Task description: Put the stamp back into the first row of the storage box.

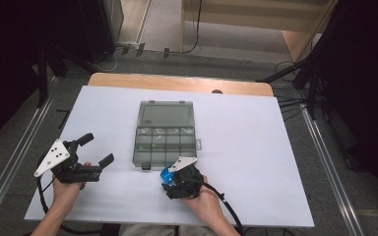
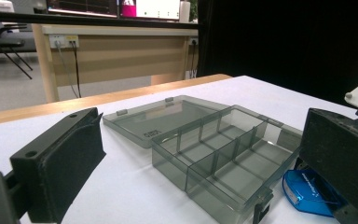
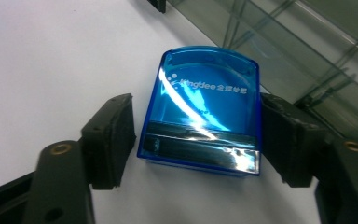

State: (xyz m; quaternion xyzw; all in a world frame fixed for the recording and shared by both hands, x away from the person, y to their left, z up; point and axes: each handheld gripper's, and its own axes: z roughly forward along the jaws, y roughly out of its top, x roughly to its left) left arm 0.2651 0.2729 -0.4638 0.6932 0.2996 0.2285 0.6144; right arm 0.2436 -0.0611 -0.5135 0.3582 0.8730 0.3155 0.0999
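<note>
A small blue see-through case (image 3: pixel 200 116) with white print lies flat on the white table cover (image 1: pixel 256 162), just in front of the near right corner of a grey compartment box (image 1: pixel 165 143). My right gripper (image 3: pixel 196 135) straddles the case: the right pad (image 3: pixel 284 140) touches its side, and the left pad (image 3: pixel 114 140) stands a sliver away. The box's lid (image 1: pixel 166 114) lies folded back flat, and its compartments look empty. My left gripper (image 1: pixel 97 148) is held open to the left of the box, with nothing between its fingers.
The white cover lies over a wooden table whose far edge (image 1: pixel 177 81) shows beyond it. Black stands and cables ring the table on the floor. A wooden desk (image 2: pixel 116 56) stands in the background of the left gripper view.
</note>
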